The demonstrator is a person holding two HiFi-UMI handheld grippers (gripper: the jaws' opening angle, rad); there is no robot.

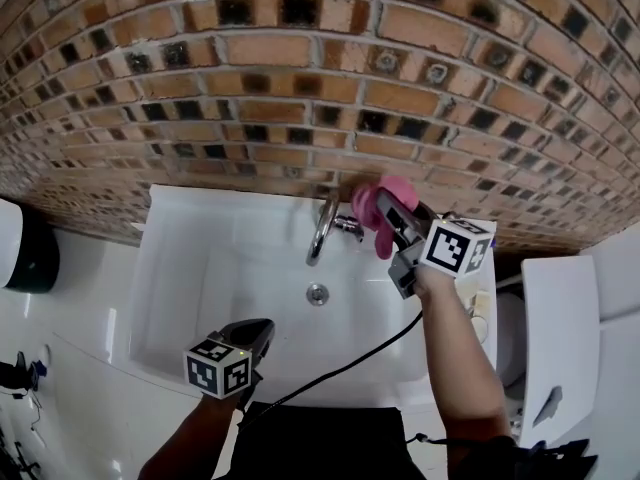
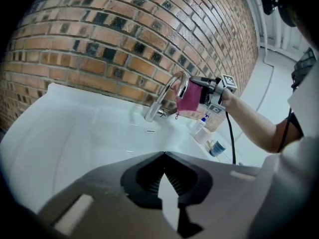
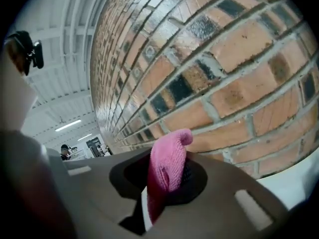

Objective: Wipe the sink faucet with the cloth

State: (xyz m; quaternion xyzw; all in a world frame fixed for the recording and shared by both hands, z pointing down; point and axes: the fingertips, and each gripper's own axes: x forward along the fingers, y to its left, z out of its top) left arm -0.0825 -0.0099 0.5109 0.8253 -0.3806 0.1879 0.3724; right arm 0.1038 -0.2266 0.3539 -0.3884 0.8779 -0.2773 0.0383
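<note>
Your left tongs [image 1: 262, 330] hover over the near edge of the white sink [image 1: 190, 268], at about 7 o'clock from the round drain [image 1: 317, 293]. In the left gripper view, these tongs [image 2: 163, 156] have their tips pressed together and hold nothing. They point across the basin toward the faucet.

The chrome faucet [image 1: 322, 230] stands at the back of the sink, at 12 o'clock from the drain. Its curved spout arches forward over the basin. Behind it, a wall of red-brown brick [image 1: 300, 68] fills the upper half of the head view.

At 3 o'clock from the faucet, your right tongs [image 1: 395, 218] are clamped on a pink cloth [image 1: 375, 208]. In the right gripper view, the cloth [image 3: 169, 156] is pinched between the jaws of these tongs [image 3: 167, 176]. A rounded fold pokes out past the tips toward the bricks.

In the left gripper view, the cloth [image 2: 188, 99] hangs right at the top of the faucet's [image 2: 164, 101] arch. You cannot tell whether it touches the metal.

Further right, a small bottle [image 2: 202, 126] and a cup [image 2: 216, 147] stand on the sink's ledge.
</note>
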